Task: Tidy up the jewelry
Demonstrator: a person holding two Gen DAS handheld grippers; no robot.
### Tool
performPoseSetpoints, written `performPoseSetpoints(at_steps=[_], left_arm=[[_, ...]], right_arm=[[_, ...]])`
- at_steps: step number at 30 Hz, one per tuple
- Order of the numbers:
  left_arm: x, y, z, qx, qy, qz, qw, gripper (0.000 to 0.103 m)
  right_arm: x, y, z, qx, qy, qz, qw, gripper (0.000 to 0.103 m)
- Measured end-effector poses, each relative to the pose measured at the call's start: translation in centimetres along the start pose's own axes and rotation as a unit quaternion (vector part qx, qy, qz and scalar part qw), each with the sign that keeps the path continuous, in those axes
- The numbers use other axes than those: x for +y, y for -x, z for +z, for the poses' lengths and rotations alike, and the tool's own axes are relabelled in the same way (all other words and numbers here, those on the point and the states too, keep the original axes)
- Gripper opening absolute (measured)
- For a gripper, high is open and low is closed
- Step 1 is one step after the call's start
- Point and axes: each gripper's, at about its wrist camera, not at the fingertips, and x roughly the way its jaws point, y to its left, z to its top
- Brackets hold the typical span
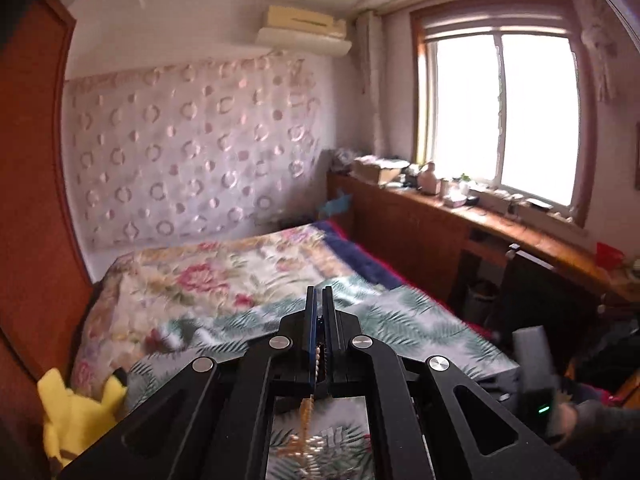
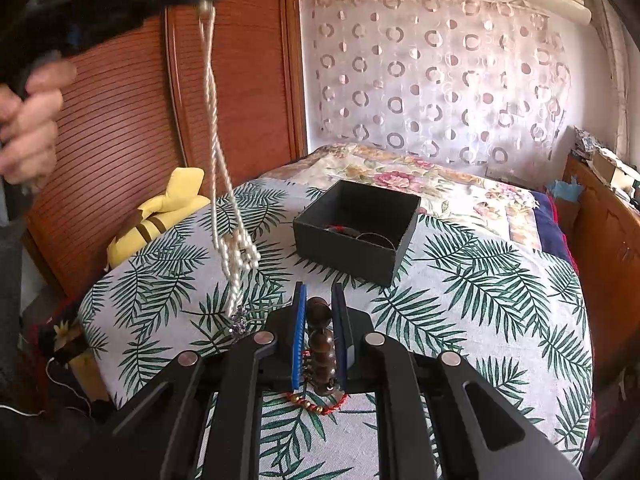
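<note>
Pearls hang from the left hand-held gripper (image 1: 319, 300), its jaws pinched together on the pearl necklace (image 2: 224, 184), whose strands dangle down toward the palm-print cloth (image 2: 460, 280) on the bed (image 1: 224, 276). The right hand-held gripper (image 2: 319, 300) is closed on a dark wooden bead bracelet (image 2: 322, 344), with what looks like a red beaded cord (image 2: 320, 406) just beneath. Ahead of it and slightly right sits an open black box (image 2: 356, 226) holding a few pieces. A yellow plush toy (image 2: 160, 216) lies off to its left.
</note>
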Motion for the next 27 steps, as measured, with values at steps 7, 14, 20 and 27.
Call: performPoseSetpoints(at_steps=[7, 14, 20, 27], left_arm=[[-0.7, -1.3, -0.6, 0.015, -0.009, 0.008, 0.9998, 0.002], [-0.3, -2.3, -1.6, 0.027, 0.004, 0.002, 0.9996, 0.002], [-1.0, -1.6, -1.0, 0.017, -0.006, -0.002, 0.9998, 0.002], [-0.9, -1.0, -0.8, 0.011, -0.007, -0.001, 0.9999, 0.002]], right_arm=[[-0.2, -1.3, -1.0, 0.027, 0.010, 0.001, 1.000, 0.015], [0.4, -2.8, -1.1, 0.030, 0.020, 0.004, 0.999, 0.042], [2.0, -5.3, -0.8, 0.044, 0.041, 0.026, 0.998, 0.042], [3.5, -8.4, -0.7, 0.063, 0.055, 0.042, 0.996, 0.045]])
